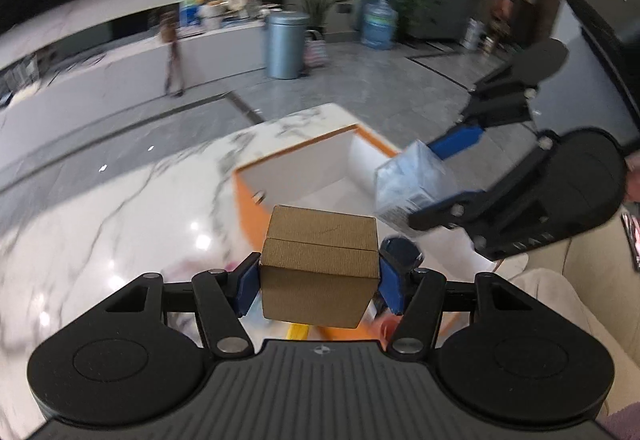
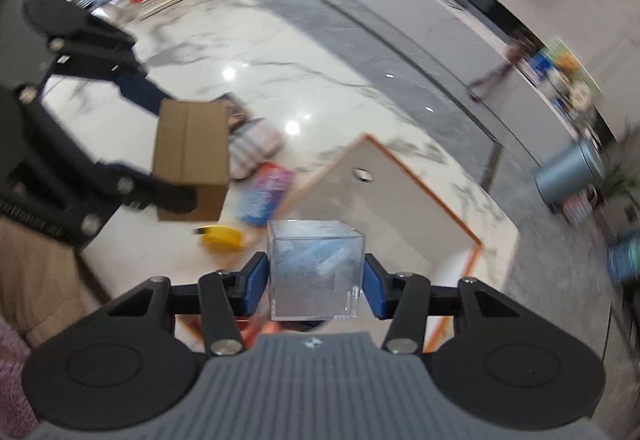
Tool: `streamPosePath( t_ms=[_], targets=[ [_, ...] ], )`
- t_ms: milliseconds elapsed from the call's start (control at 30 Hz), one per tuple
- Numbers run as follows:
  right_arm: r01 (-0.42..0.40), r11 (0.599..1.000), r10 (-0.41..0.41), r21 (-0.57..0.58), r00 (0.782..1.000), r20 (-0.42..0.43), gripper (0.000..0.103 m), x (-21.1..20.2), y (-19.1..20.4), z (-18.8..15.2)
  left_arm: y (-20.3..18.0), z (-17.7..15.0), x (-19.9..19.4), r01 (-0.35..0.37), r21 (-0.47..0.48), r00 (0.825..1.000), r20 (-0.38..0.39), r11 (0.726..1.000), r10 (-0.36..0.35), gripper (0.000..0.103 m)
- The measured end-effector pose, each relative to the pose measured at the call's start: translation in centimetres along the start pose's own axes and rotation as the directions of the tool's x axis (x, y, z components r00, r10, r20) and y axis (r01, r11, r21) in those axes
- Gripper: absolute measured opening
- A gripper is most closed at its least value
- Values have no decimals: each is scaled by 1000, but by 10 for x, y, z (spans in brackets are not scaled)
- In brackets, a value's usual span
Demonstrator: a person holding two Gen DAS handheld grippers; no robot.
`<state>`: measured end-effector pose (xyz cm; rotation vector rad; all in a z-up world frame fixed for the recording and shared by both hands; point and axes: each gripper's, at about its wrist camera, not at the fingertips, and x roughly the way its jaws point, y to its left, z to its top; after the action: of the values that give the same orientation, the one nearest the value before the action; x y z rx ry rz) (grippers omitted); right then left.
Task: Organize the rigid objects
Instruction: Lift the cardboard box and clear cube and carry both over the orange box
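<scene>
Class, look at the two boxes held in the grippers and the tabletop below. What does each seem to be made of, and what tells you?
Brown box: likely matte cardboard, with a fold seam.
Clear box: probably hard plastic, see-through with sharp glossy edges.
Tabletop: marble or marble-look, polished; grey veins and lamp reflections.

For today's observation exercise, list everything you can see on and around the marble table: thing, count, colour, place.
cardboard box: 1, brown, held in the left gripper
clear box: 1, transparent, held in the right gripper
storage bin: 1, orange outside, white inside, on the marble table
yellow object: 1, on the table beside the bin
bin with lid: 1, grey-blue, on the floor
left gripper: black, blue pads
right gripper: black, blue pads
</scene>
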<state>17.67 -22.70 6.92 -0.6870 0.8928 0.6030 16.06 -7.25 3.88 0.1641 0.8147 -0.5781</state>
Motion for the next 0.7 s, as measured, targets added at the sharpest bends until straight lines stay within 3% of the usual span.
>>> streamPosePath(
  t_ms=[167, 300, 500, 700],
  targets=[
    [-7, 986, 7, 168, 1000, 0, 52, 26, -54, -12, -15, 36, 63, 16, 55, 994, -112, 998, -10, 69],
    [-49, 960, 60, 275, 998, -31, 52, 70, -81, -18, -24, 49, 121, 28, 138, 977, -214, 990, 2, 69],
    [-126, 932, 163, 339, 983, -84, 52, 137, -101, -35, -13, 42, 172, 74, 192, 949, -314, 979, -10, 69],
    [-184, 903, 241, 388, 965, -104, 52, 174, -110, -51, -4, 36, 206, 109, 254, 921, -389, 961, -1, 69]
  ],
)
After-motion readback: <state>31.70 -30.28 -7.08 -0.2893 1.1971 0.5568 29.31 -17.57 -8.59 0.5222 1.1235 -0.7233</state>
